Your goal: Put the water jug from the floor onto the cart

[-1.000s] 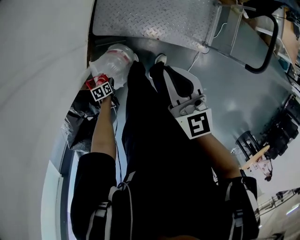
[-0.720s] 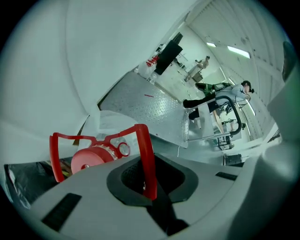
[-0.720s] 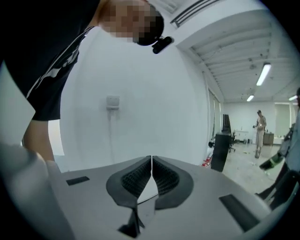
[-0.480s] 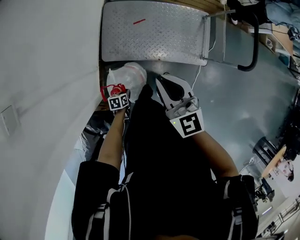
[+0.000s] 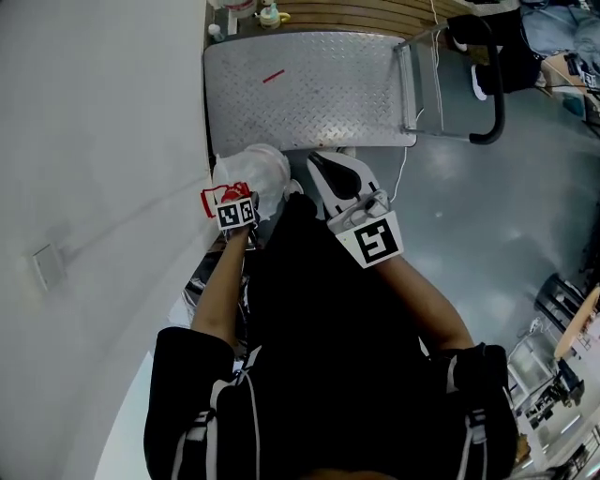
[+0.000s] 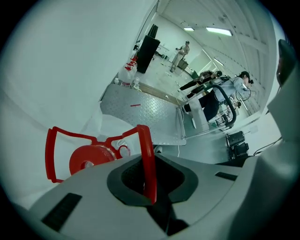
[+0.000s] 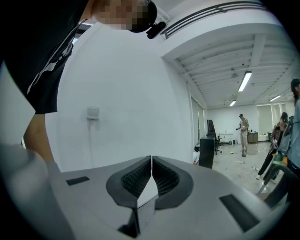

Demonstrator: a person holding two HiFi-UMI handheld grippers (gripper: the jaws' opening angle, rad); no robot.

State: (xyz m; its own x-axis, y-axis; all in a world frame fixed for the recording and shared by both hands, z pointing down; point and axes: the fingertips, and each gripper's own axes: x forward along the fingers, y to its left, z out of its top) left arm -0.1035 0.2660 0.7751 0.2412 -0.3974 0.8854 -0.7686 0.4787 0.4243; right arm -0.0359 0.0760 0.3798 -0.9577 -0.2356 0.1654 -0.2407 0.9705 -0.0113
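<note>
Right now the left gripper (image 6: 149,180) has its jaws closed on the red handle (image 6: 146,150) of the water jug (image 5: 258,172). In the left gripper view one strip of that handle runs straight down into the dark pads, pinched between them. The rest of the handle loops out to the left above the red cap (image 6: 90,160). The cap sits just beyond the jaws and to their left, with the pale, see-through body of the jug under it.

From the head view I see the jug hanging at the tip of the left gripper, close against the white wall (image 5: 103,141). It is right at the near edge of the cart (image 5: 319,103), and its body just overlaps that edge. It does not rest on the ribbed metal deck. I cannot tell whether it is clear of the grey floor (image 5: 506,216).

The right gripper (image 7: 151,180) has its jaws pressed together with nothing between them. In the head view it is held just to the right of the jug, apart from it. In its own view it faces the wall and a socket (image 7: 93,112).

As for writing, any print on the jug is too blurred for me to read. The clearest marks are the black-and-white square patterns on the left gripper's cube (image 5: 236,214) and on the right gripper's cube (image 5: 373,241). A short red mark (image 5: 273,76) lies on the cart deck. Small bottles (image 5: 270,14) stand beyond the far edge, their labels too small to make out.
</note>
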